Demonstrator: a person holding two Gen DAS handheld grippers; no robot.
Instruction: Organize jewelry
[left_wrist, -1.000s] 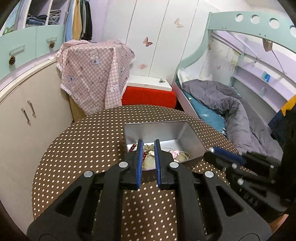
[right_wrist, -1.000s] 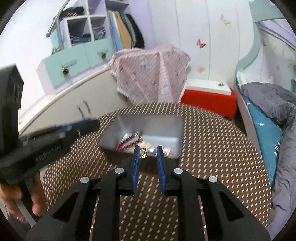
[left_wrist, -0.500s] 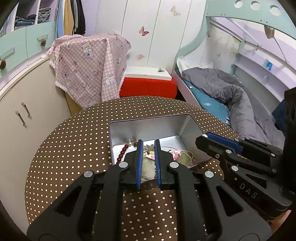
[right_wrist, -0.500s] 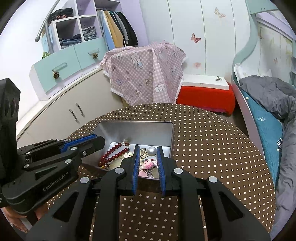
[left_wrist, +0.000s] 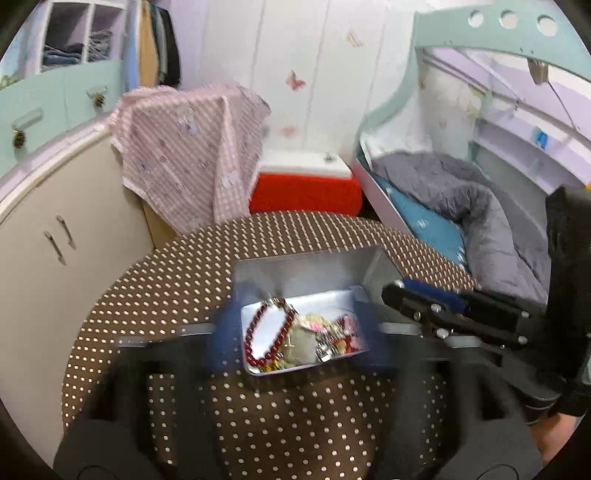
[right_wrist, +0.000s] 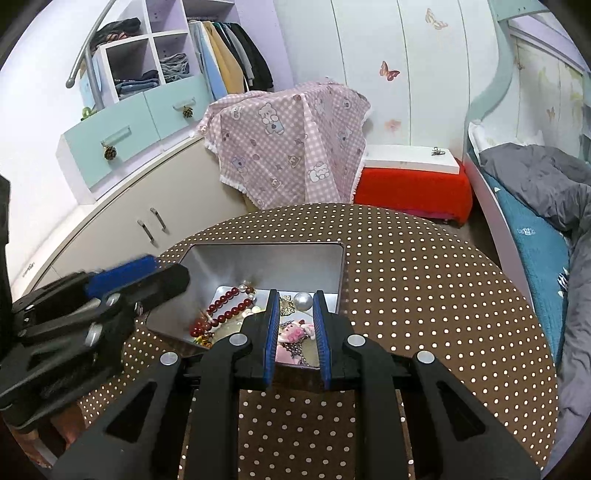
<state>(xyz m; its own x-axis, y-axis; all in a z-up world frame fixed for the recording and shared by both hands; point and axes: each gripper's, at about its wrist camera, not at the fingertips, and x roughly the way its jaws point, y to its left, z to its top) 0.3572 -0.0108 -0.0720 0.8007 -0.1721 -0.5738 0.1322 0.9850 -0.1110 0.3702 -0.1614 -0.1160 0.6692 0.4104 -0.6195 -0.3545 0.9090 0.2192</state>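
My left tongs (left_wrist: 303, 332) are opening right now; in the left wrist view their blue pads smear out to either side in the lower middle of the frame, well apart, with nothing pinched between them. My right tongs (right_wrist: 295, 325) stand only a narrow gap apart in the lower centre of the right wrist view, and I see nothing clamped between the pads; the jewelry shows through the gap from below.

I can read no writing on either tool at this moment, as the left one's lettering in the right wrist view is blurred.

The metal tin (right_wrist: 266, 258) sits open on the polka-dot tabletop (right_wrist: 424, 277), just ahead of both pairs of tongs. Inside it, the red bead bracelet (left_wrist: 266, 332) lies at the left of the tin floor, and a heap of mixed trinkets (left_wrist: 325, 336) lies beside it to the right. In the right wrist view a silver ball (right_wrist: 303, 301) rests just above my right tips, and a pink charm (right_wrist: 295, 332) appears between them.

The other tool reaches in from the frame's right in the left wrist view, its tip at the tin's right rim.
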